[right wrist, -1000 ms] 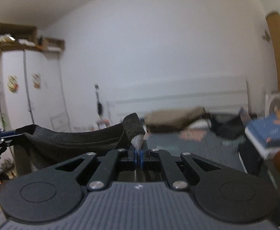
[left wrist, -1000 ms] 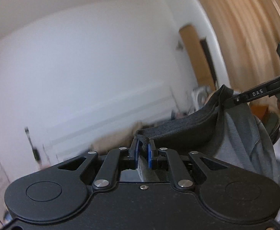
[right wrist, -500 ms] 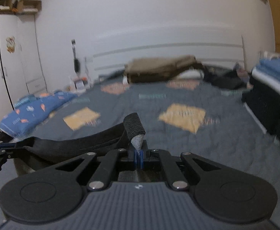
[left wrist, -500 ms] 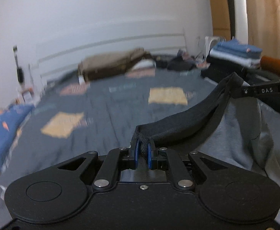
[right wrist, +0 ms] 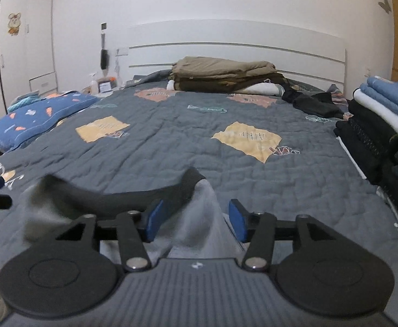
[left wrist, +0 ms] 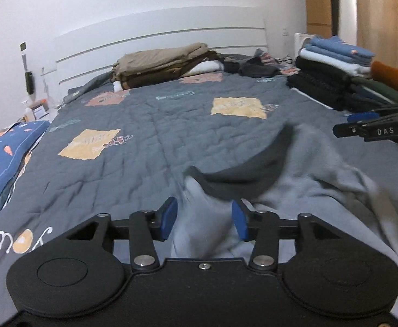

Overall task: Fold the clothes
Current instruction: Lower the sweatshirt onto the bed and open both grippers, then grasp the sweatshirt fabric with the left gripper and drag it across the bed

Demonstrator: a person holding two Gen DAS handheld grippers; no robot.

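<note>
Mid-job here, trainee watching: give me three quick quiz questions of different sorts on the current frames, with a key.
1. True or false: the left gripper is clamped on the grey garment.
2. Multiple choice: the dark waistband of the garment lies (A) on the grey quilt, (B) on the stack of folded clothes, (C) on the blue pillow.
3. Fill in: the right gripper has its blue pads ____, with garment fabric rising between them.

Key: 1 false, both pads stand apart from the cloth; 2 A; 3 open.
</note>
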